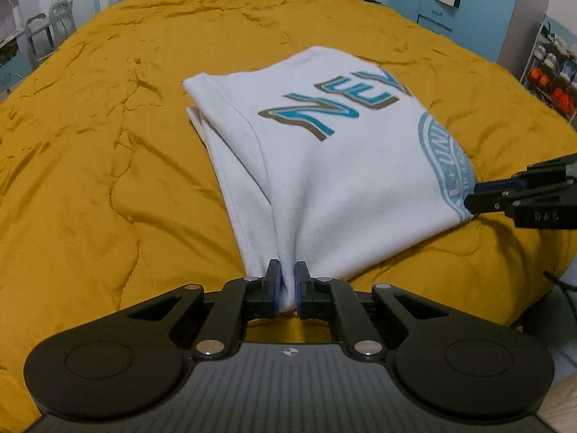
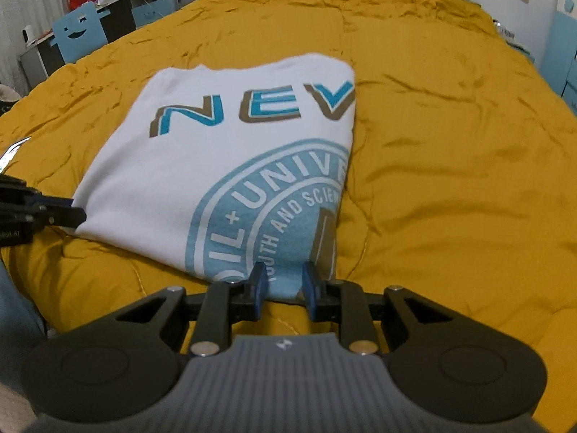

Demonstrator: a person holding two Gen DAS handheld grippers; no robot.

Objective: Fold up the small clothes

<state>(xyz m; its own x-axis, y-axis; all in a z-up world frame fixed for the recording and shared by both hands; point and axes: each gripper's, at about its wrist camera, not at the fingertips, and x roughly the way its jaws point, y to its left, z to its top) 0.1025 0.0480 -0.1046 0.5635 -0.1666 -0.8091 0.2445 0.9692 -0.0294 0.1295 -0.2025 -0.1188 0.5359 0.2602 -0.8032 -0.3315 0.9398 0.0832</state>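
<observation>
**Both tools at the near edge of the shirt**

I am looking at a white shirt [image 1: 335, 166] lying on the yellow bed [image 1: 108, 180]. It is already folded into a long shape. Its long way is running away from me, up the bed. The near edge is right at my tools, and the far edge with the big letters is well up the bed.

My left tool [image 1: 287, 281] is sitting at the near left corner. It is almost fully closed, and it is pinching a bunch of white cloth between its blue pads. The cloth is pulling up into a little ridge there.

My right tool [image 2: 285, 283] is sitting at the near right corner, over the round blue print. It is open a little way. The cloth is lying between its fingers, but I am not seeing the pads pressing on it, so I think it is not holding.

I am thinking the next move is lifting this near edge and carrying it toward the far edge. Both tools are equally near.
</observation>
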